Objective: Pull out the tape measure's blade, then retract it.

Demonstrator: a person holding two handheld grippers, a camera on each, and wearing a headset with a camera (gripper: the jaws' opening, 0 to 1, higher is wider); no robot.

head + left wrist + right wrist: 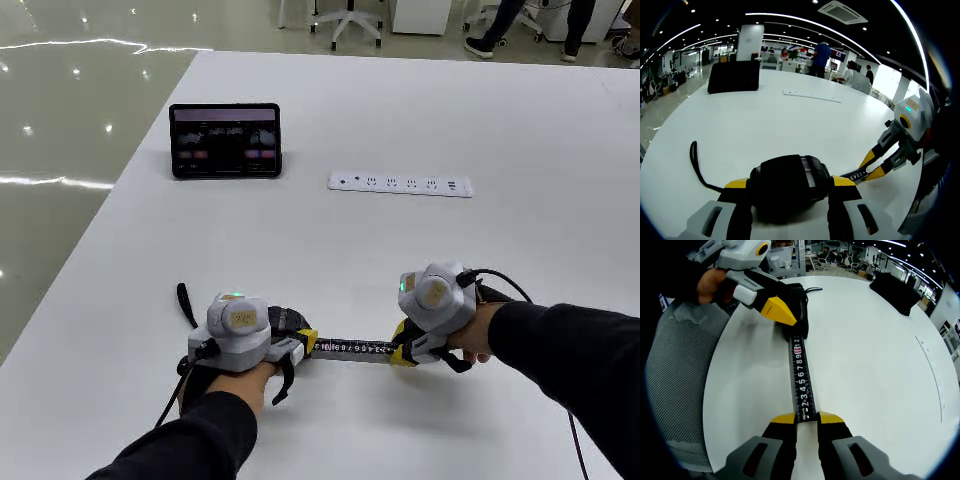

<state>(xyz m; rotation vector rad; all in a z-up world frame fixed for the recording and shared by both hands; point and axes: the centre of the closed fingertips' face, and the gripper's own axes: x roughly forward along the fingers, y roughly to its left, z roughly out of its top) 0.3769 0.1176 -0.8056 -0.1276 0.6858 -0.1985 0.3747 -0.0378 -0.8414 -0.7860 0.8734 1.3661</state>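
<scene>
On the near part of the white workbench (420, 110), the left gripper (790, 181) has its yellow-tipped jaws pressed against both sides of the black rounded tape measure case (796, 315), clamping it. In the head view the gripper's grey body and the person's hand cover most of the case, leaving a dark edge in sight. The pale numbered blade (800, 375) runs flat along the tabletop from the case rightward to the right gripper (805, 418), whose jaws are nipped together on the blade's free end. The end hook is hidden between those tips. The numerals read clearly near the right gripper, while those nearest the case are hard to make out. A thin black wrist strap (694, 160) curls on the table left of the case, its near end lost under the gripper. Farther off stand a dark propped-up tablet (225, 140), its screen too blurred to read, and a white power strip (400, 184) to its right.
</scene>
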